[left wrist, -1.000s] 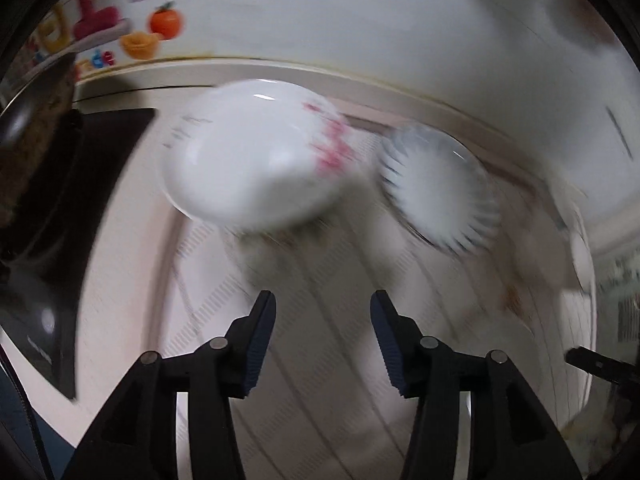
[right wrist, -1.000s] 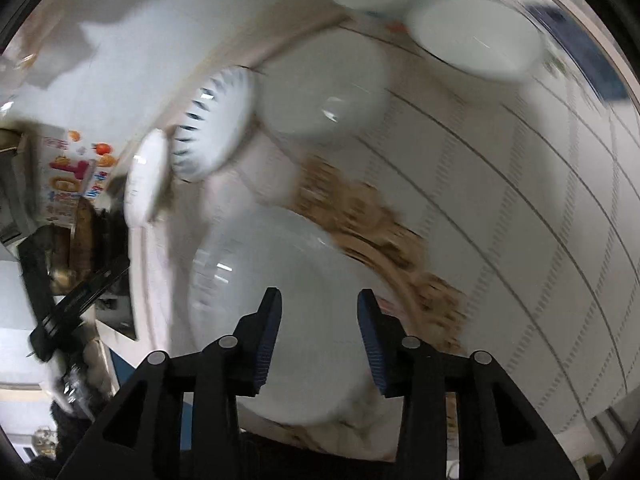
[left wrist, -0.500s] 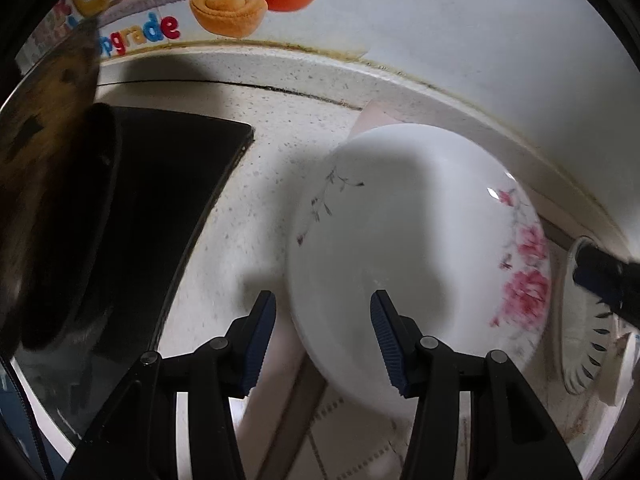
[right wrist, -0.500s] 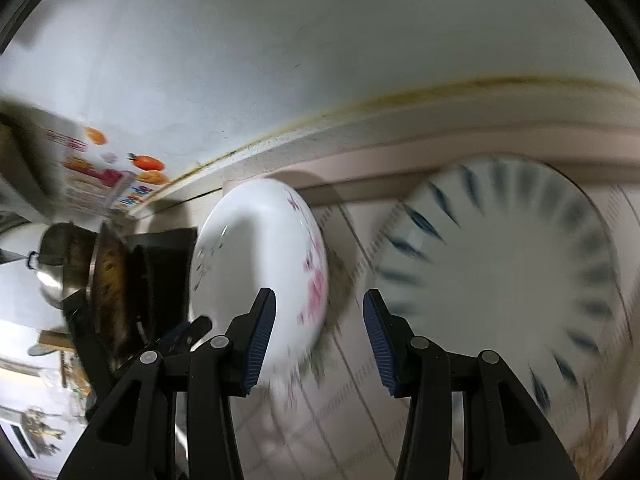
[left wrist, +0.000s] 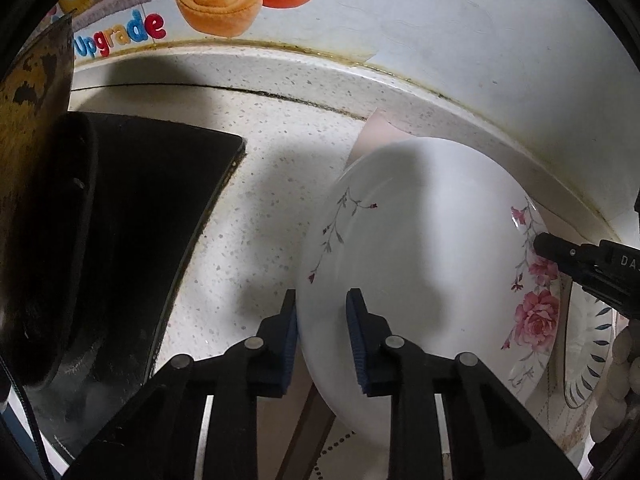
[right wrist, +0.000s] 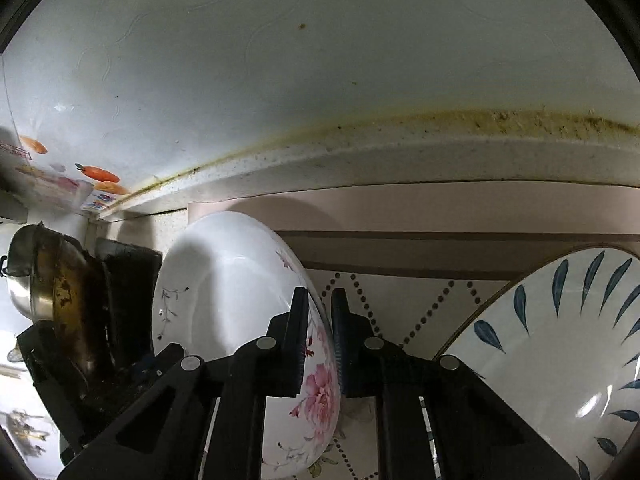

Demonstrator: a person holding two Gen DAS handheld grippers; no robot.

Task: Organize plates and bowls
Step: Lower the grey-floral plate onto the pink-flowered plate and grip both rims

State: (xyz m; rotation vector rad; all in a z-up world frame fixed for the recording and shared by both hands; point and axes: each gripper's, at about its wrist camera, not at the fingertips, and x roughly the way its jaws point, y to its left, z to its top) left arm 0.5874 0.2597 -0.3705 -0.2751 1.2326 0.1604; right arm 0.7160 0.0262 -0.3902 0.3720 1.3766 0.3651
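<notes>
A white plate with pink roses lies on the counter by the back wall. My left gripper has its fingers on either side of the plate's left rim, closed on it. My right gripper is shut on the opposite rim, by the roses; its finger shows in the left wrist view. A white plate with blue leaf marks lies to the right; its edge shows in the left wrist view.
A black stove top and a worn dark pan lie left of the rose plate. A steel pot stands behind the pan. The plates rest on a patterned mat. The wall rises close behind.
Both grippers moved in on the rose plate. The left fingers went from wide open to closed on its left rim; the right fingers closed on its right rim.
</notes>
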